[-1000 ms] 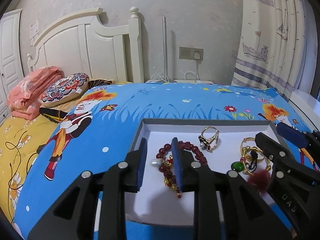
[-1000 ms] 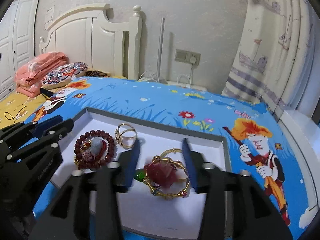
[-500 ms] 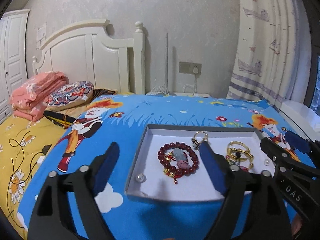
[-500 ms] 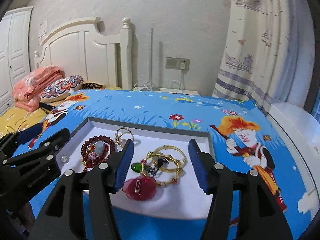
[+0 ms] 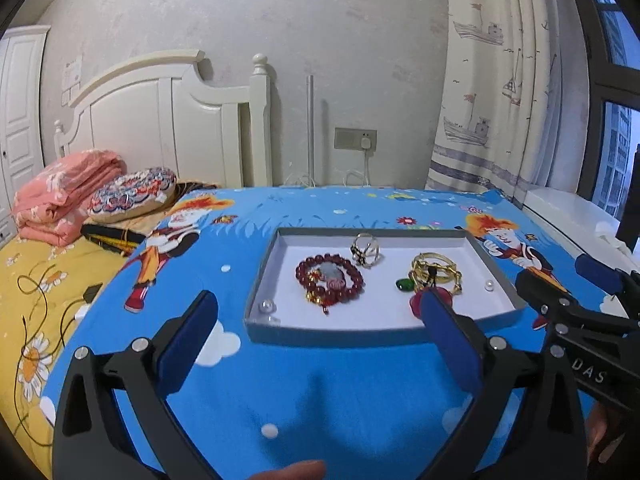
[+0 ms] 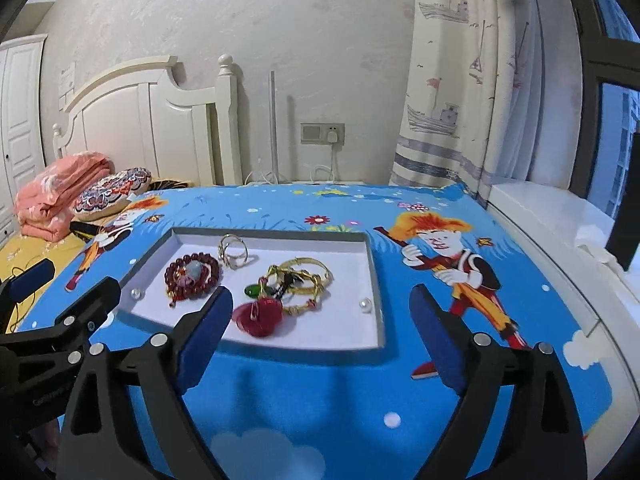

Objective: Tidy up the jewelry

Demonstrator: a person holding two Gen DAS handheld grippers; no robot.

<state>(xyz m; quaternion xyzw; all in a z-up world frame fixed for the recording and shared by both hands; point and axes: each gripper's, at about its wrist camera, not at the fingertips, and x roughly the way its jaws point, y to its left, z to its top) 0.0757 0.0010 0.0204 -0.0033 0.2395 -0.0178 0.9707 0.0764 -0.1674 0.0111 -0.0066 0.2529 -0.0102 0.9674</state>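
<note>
A shallow grey-rimmed white tray [image 5: 362, 341] [image 6: 372, 276] lies on the blue cartoon bedspread. In it are a dark red bead bracelet [image 5: 329, 279] [image 6: 193, 275], a gold ring [image 5: 366, 251] [image 6: 233, 255], gold bangles with a green stone [image 5: 436, 273] [image 6: 301, 285], a red pendant [image 6: 257, 317] and two loose pearls [image 5: 266, 306] [image 6: 364, 303]. My left gripper [image 5: 318, 342] is open and empty, in front of the tray. My right gripper [image 6: 322, 332] is open and empty, just before the tray's near edge.
The bedspread [image 5: 320, 392] covers the bed. A folded pink blanket [image 5: 66, 196] and a patterned pillow [image 5: 134, 192] lie at the far left by the white headboard [image 5: 168, 120]. A curtain [image 5: 492, 80] and a white sill [image 6: 560, 232] are at the right.
Both grippers have drawn back and up from the tray and opened wide. The left one had been closed around the red bracelet; the bracelet now lies free in the tray.
</note>
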